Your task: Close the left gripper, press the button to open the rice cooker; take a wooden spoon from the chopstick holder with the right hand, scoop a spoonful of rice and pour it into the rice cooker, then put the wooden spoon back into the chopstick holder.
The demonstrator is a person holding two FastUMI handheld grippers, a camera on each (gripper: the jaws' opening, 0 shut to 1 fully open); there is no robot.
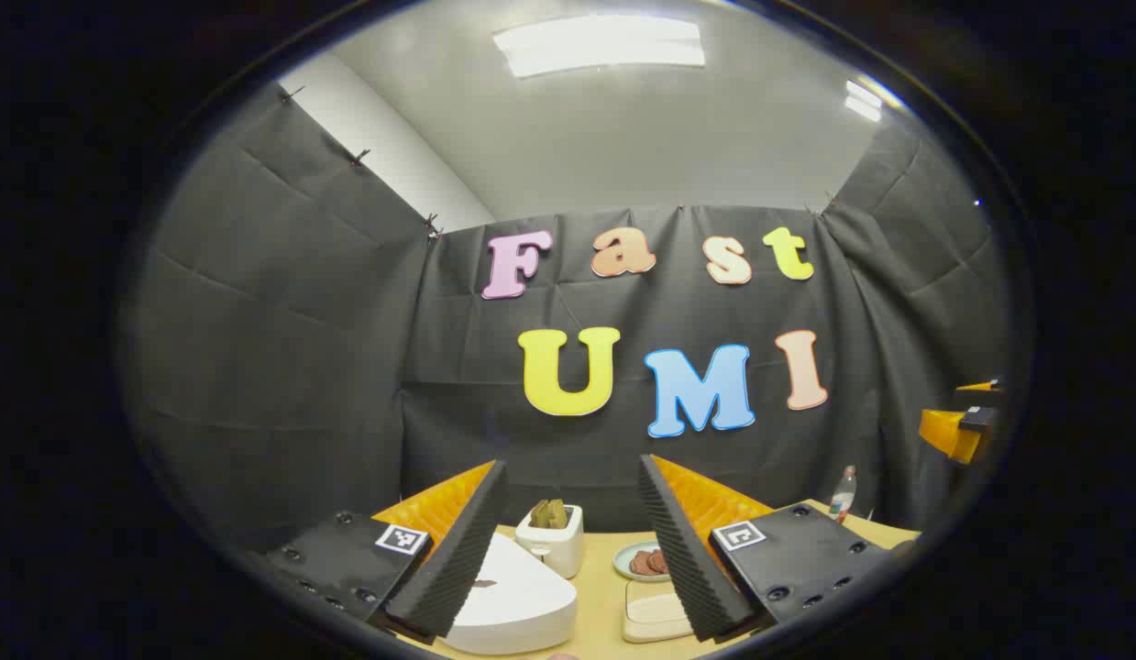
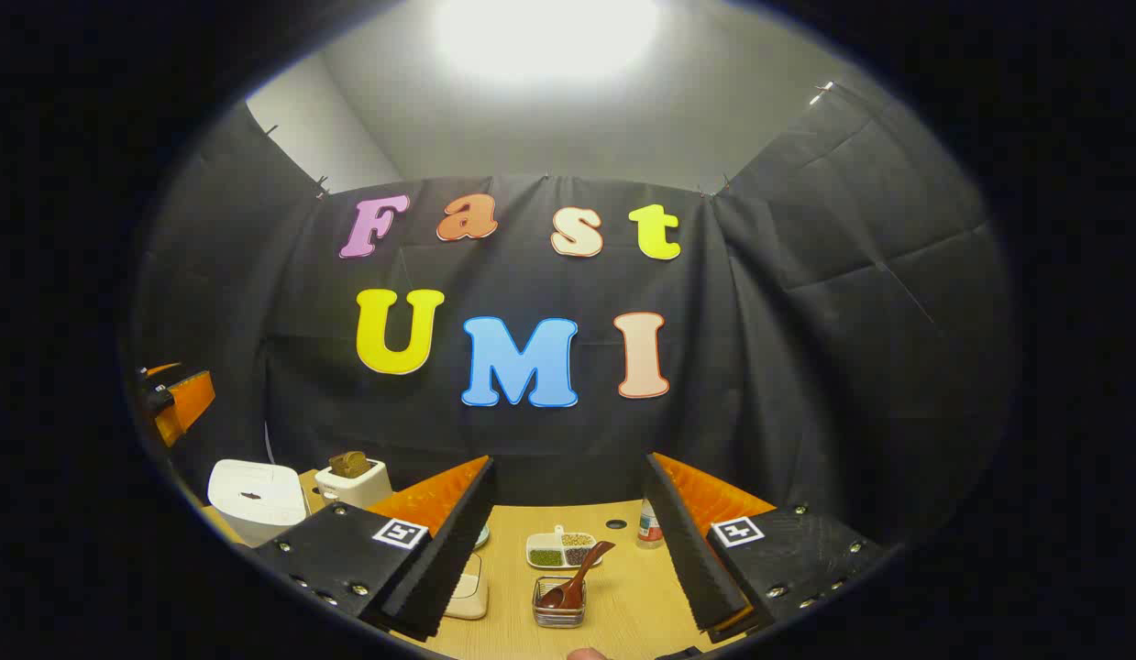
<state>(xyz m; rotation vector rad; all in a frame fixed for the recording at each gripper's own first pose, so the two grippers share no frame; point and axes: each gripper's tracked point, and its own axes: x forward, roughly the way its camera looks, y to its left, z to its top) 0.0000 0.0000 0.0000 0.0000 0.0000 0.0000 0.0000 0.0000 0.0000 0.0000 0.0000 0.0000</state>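
The white rice cooker (image 1: pixel 512 596) sits low between my left gripper's fingers with its lid down; it also lies at the left in the right gripper view (image 2: pixel 256 500). My left gripper (image 1: pixel 572 463) is open, above the table, with nothing in it. A dark wooden spoon (image 2: pixel 577 576) leans in a small see-through chopstick holder (image 2: pixel 558 607) on the table ahead of my right gripper (image 2: pixel 569 458), which is open and holds nothing. Behind the holder lies a white divided dish of grains (image 2: pixel 563 550).
A white box with brown slices (image 1: pixel 551 536) stands behind the cooker. Beside it are a small plate of reddish food (image 1: pixel 645 561) and a cream tray (image 1: pixel 655 614). A small bottle (image 2: pixel 650 524) stands at the back. The other gripper (image 1: pixel 957 431) hangs at the far right.
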